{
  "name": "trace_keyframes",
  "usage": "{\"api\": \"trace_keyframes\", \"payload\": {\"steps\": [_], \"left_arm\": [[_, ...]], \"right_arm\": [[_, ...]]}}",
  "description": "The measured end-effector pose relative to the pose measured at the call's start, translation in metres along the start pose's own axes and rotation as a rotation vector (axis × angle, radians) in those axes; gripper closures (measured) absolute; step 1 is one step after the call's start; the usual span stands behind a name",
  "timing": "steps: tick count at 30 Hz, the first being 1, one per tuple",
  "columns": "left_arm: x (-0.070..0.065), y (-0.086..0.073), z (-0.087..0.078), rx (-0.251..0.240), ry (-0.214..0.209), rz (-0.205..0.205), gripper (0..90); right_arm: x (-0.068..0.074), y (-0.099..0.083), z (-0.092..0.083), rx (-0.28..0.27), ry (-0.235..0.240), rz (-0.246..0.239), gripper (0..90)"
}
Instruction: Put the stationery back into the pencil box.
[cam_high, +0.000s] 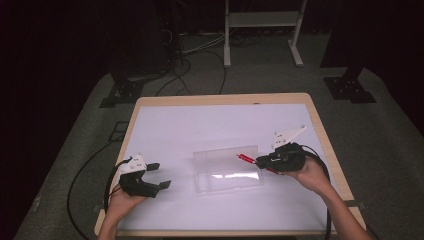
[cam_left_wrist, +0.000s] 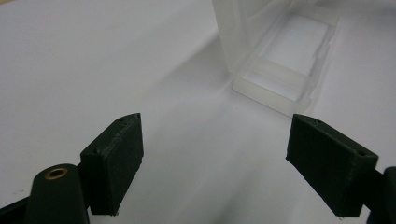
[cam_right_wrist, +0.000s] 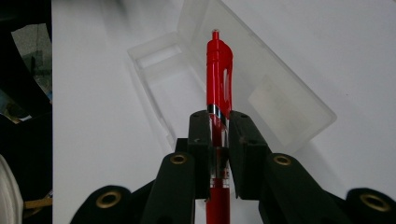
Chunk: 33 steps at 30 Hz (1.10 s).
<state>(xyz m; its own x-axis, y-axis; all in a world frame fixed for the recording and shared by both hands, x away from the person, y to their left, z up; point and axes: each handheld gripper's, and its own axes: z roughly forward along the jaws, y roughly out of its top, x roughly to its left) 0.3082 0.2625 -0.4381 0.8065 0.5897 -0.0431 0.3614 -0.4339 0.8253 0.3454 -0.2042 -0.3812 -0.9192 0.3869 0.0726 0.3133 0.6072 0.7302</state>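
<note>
Nearest us, our left gripper (cam_high: 159, 175) waits low at the table's (cam_high: 165, 120) left, jaws spread wide on nothing. Our right gripper (cam_right_wrist: 218, 140) pinches a red pen (cam_right_wrist: 219, 79) at mid-barrel, and in the right gripper view its clip end reaches over the open clear plastic pencil case (cam_high: 227, 170) lying at mid-table. We judge pickup and carry done; lowering the pen in, releasing, and closing the lid remain.
</note>
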Motion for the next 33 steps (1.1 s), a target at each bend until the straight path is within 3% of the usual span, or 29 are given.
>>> {"api": "trace_keyframes", "payload": {"steps": [12, 27, 33], "left_arm": [[0.001, 0.0, -0.002, -0.008, 0.004, -0.005, 18.1], [0.002, -0.001, -0.001, 0.005, 0.004, 0.0, 18.1], [0.002, -0.002, -0.001, 0.003, 0.002, -0.005, 18.1]], "right_arm": [[0.0, 0.01, 0.016, 0.012, 0.039, -0.053, 78.8], [-0.004, 0.016, 0.035, 0.043, 0.064, -0.078, 78.8], [-0.003, 0.017, 0.047, 0.061, 0.098, -0.099, 78.8]]}}
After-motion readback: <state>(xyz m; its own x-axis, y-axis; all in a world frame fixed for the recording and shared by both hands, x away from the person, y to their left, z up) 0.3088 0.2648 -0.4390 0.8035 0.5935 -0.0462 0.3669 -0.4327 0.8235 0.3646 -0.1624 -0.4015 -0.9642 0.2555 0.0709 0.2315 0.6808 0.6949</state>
